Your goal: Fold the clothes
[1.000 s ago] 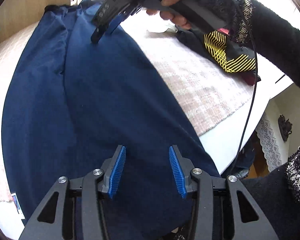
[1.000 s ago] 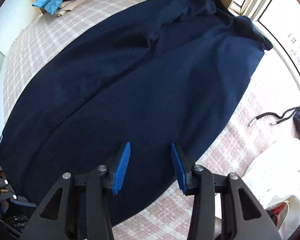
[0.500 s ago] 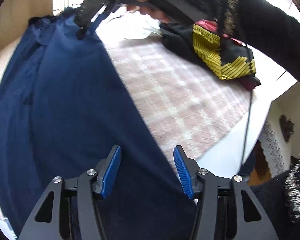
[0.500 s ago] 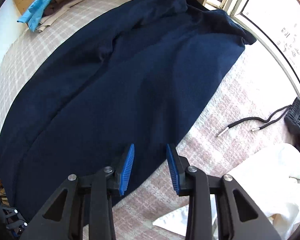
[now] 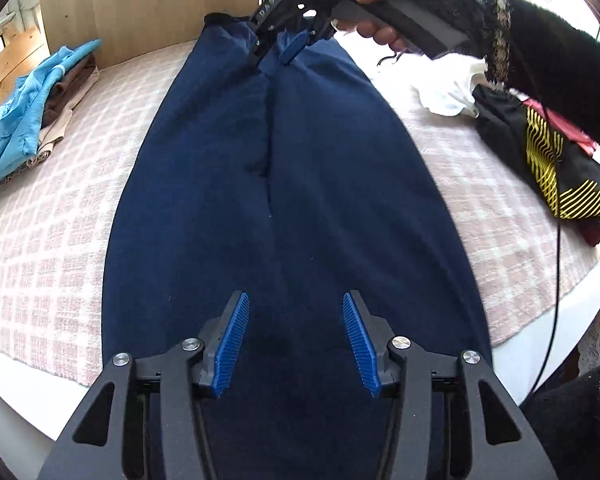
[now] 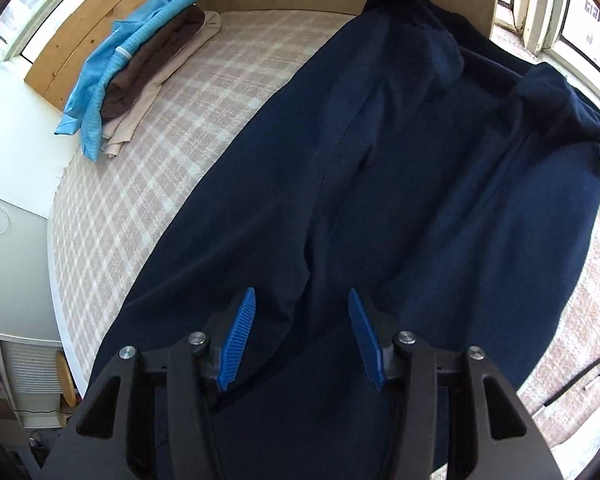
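Note:
Navy blue trousers lie flat along the checked pink bed cover, legs side by side; they also fill the right wrist view. My left gripper is open and empty, hovering over the near end of the trousers. My right gripper is open and empty above the trousers' middle seam; in the left wrist view it shows at the far end, over the waist area, held by a hand in a black sleeve.
A stack of folded clothes with a light blue shirt on top lies at the left by the wooden headboard. A white garment and a black and yellow garment lie at the right. A black drawstring lies nearby.
Both grippers have swung left over the trousers. The right gripper has moved from the trousers' right edge to over the middle seam and opened wider. The folded stack has come into the left view.

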Tool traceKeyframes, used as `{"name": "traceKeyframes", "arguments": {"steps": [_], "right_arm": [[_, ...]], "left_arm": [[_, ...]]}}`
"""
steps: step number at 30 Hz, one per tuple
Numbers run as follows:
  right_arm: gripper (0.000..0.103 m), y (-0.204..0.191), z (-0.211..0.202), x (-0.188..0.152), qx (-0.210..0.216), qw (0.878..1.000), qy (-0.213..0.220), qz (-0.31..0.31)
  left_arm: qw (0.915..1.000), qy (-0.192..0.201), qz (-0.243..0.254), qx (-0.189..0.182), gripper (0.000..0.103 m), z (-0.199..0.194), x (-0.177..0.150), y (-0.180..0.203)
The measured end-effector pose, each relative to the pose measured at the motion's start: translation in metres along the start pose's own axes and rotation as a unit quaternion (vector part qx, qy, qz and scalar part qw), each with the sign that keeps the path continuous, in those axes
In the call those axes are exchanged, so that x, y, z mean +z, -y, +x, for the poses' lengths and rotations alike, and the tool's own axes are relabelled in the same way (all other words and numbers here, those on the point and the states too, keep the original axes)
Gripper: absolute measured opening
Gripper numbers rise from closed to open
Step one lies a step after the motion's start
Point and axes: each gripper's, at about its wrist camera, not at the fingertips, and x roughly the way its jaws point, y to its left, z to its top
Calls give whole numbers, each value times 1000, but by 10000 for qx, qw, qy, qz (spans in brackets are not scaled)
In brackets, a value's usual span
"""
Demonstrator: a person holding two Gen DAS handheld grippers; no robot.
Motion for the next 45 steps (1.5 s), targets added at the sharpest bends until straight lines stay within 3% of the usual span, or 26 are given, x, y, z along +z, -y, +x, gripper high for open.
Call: {"name": "traceKeyframes", "arguments": {"steps": [1, 3, 4, 7, 12, 13, 14, 17, 20, 24, 26, 27, 28, 31, 33, 35, 38, 40, 43, 45], "right_arm": [[49, 2, 3, 3, 48, 10000, 20, 35], [49, 10, -9, -49, 91, 9999, 10, 71], [49, 12, -11, -55, 84, 9999, -18, 60], [49, 7, -13, -62, 105, 9999, -91, -50], [47, -19, 3, -63, -79, 9987, -209, -466], [35, -21, 6, -62, -73, 9983, -279, -501], [4, -23, 9, -60, -74, 9979, -368, -518], [4, -19, 9, -53, 112, 9981, -531, -305], [4, -15, -1, -46, 257, 9984, -475, -151], [4, -11, 6, -40, 164, 9996, -249, -33], [11, -8, 26, -39, 265, 9977, -618, 115], [11, -10, 29, -39, 226, 9972, -699, 99], [18, -12, 26, -37, 116, 9977, -662, 12], [20, -26, 0, -31, -448, 9978, -367, -334], [20, -42, -19, -24, -539, 9968, 74, -590], [20, -70, -23, -18, -281, 9937, 373, -1015], [20, -115, 10, -17, 135, 9874, 12, -1580], [20, -142, 39, -24, -29, 9790, -248, -2023], [20, -168, 53, -30, -386, 9671, -105, -2514], [20, -170, 42, -29, -267, 9708, -75, -2381]], "left_arm": [[10000, -45, 21, 26, 47, 4, 0, -2], [9999, -134, 64, 78, 48, 12, 0, -6], [9998, -147, 88, 77, 48, 14, 0, -7], [9998, -136, 153, 13, 46, 16, 1, -11], [9998, -120, 82, -117, 29, 15, 3, -25], [9998, -117, 50, -154, 27, 15, 3, -28], [9997, -123, 20, -193, 21, 15, 3, -31], [9989, -142, -114, -439, 7, 15, 2, -38], [9988, -128, -22, -471, 4, 11, 0, -36], [9976, -56, -11, -683, 4, -1, -4, -35], [9976, -162, 49, -672, 4, 3, -6, -35], [9976, -194, 87, -666, 4, 4, -6, -34], [9974, -213, 110, -681, 4, 5, -6, -33], [9953, -309, 198, -894, 24, 0, -8, -30], [9952, -326, 288, -875, 24, -10, -10, -29], [9965, -118, 199, -808, 26, -23, -10, -35], [9990, -57, -72, -431, 26, -23, -13, -52], [9990, -251, -200, -325, 26, -12, -17, -61], [9989, -322, -97, -326, 27, -4, -26, -61], [9987, -369, 23, -351, 35, -5, -28, -57]]}}
